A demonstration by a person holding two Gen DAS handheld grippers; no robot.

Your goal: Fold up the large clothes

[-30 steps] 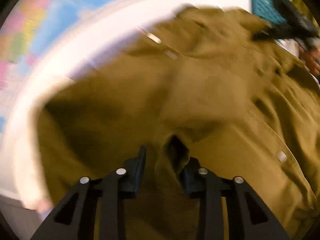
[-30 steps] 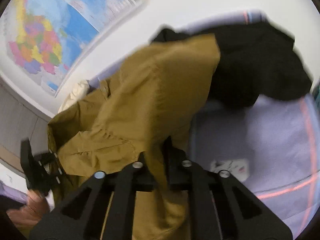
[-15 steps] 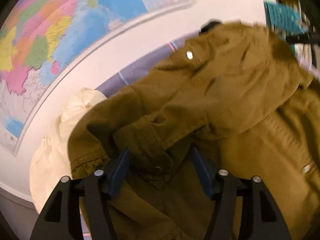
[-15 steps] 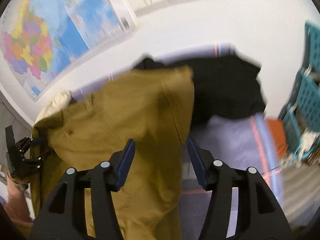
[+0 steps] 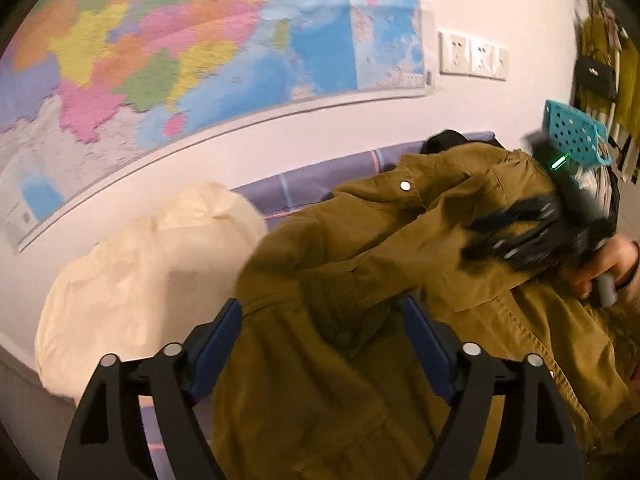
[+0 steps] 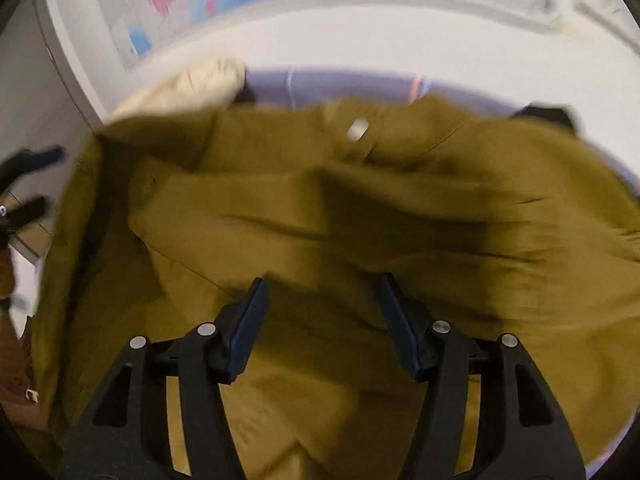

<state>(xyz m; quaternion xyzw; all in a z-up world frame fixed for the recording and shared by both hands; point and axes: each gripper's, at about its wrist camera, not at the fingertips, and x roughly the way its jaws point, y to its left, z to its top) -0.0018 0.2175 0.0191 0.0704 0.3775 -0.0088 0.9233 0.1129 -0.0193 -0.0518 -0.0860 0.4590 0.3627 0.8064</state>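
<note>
An olive-brown jacket (image 5: 360, 264) with silver snaps lies crumpled on a lilac sheet (image 5: 304, 184). It fills the right wrist view (image 6: 360, 216) too, blurred. My left gripper (image 5: 320, 316) is open above the jacket's left part, holding nothing. My right gripper (image 6: 320, 300) is open above the jacket's middle, holding nothing. It also shows in the left wrist view (image 5: 532, 236) at the right, blurred, over the jacket's far side.
A cream garment (image 5: 152, 264) lies left of the jacket against the white wall. A black garment (image 5: 444, 140) pokes out behind the jacket. A teal basket (image 5: 576, 132) stands far right. A map (image 5: 192, 48) hangs above.
Both grippers opened and let go of the jacket, which dropped onto the sheet. The left gripper pulled back and up. The right gripper swung left over the jacket.
</note>
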